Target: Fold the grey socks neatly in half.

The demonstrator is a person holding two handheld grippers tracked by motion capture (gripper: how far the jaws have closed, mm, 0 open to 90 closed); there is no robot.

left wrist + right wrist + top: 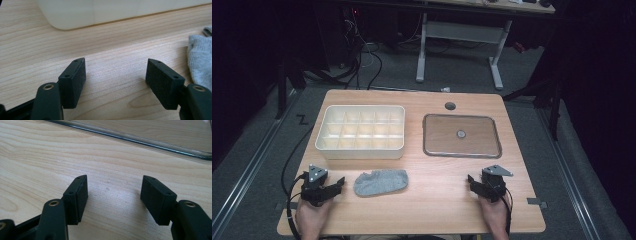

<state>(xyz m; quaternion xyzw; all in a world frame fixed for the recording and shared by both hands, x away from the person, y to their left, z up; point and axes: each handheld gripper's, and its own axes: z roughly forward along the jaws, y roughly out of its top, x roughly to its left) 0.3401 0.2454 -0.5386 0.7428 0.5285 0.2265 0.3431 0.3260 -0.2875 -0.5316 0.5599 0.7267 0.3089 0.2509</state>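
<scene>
We saw one white divided box upper left, compartments bare; one clear tray right; one grey sock. Left gripper and right gripper jaws wide, holding nothing.

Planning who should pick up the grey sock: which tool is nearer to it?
Left. The left tool sits just beside the grey sock, at its left end; the right tool is well off to the sock's right, below the clear lid.
</scene>
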